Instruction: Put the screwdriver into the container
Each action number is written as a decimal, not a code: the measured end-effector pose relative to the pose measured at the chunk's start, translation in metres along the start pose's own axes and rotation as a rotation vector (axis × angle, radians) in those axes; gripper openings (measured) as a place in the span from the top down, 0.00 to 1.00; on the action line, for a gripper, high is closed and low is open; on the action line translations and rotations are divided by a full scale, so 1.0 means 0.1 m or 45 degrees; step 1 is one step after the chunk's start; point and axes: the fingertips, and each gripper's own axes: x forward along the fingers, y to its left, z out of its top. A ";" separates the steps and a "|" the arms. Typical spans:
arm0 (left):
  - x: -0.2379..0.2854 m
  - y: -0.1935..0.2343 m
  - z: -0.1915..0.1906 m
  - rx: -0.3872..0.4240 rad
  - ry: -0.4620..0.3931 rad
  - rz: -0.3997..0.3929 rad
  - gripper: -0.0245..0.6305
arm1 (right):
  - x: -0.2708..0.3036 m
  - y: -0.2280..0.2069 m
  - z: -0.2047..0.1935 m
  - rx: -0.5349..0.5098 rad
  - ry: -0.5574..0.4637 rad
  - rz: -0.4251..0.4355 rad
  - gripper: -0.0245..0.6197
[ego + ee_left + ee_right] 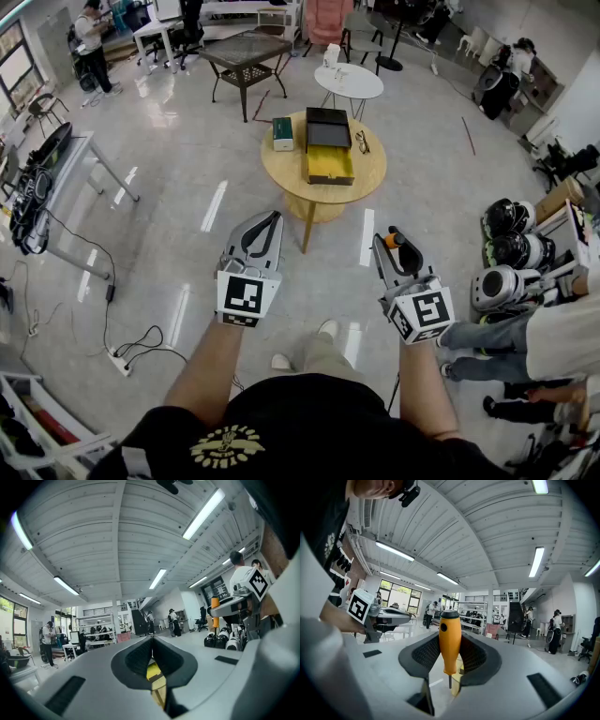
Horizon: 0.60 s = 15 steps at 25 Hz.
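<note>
Right claw (386, 246), head view: clenched on the screwdriver (397, 240), lower right of centre, with the orange handle showing between its pads. Left claw (270, 217), lower left of centre: tips pressed together on nothing. Container (330, 175), upper centre, well apart from both claws: a yellow tray on the round table (289, 171). A black box (328, 127) sits just above it in the frame, a green box (283, 133) to its left and a pair of glasses (362, 142) to its right. By my reading the whole approach is yet to be made.

Left gripper view: the claw (152, 644) is closed tip to tip and empty. A sliver of yellow shows below the pads (likely the container, though too little shows to be sure).

Right gripper view: the pads clamp the handle of the screwdriver (450, 637) on both sides. The cap is at the top and the thin shaft hangs below the pads at frame centre.

Handling note:
- Keep your grip firm while you close on the table.
- Bring the shaft over the yellow tray, not the black box.
- Lower until the tip is inside the walls, tilting if the tool must lie flat.
- Only then release.
- Hold your left claw clear of the glasses and the green box.
</note>
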 end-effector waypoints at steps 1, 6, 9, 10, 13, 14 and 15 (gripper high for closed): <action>0.06 0.03 -0.04 -0.016 0.009 0.005 0.93 | 0.05 -0.02 -0.03 -0.005 0.005 0.020 0.76; 0.39 0.03 -0.10 -0.036 0.017 -0.022 0.93 | 0.26 -0.25 -0.10 0.010 0.004 0.062 0.76; 0.63 -0.01 -0.13 -0.032 0.010 -0.040 0.93 | 0.42 -0.46 -0.13 0.024 -0.003 0.057 0.76; 0.71 -0.02 -0.16 -0.035 0.016 -0.045 0.93 | 0.47 -0.52 -0.16 0.034 -0.001 0.059 0.76; 0.94 -0.04 -0.21 -0.035 0.040 -0.058 0.93 | 0.62 -0.70 -0.22 0.058 0.004 0.068 0.76; 1.02 -0.04 -0.22 -0.036 0.047 -0.063 0.93 | 0.66 -0.76 -0.23 0.065 0.004 0.070 0.76; 1.09 -0.05 -0.23 -0.038 0.053 -0.068 0.93 | 0.71 -0.83 -0.24 0.071 0.004 0.073 0.76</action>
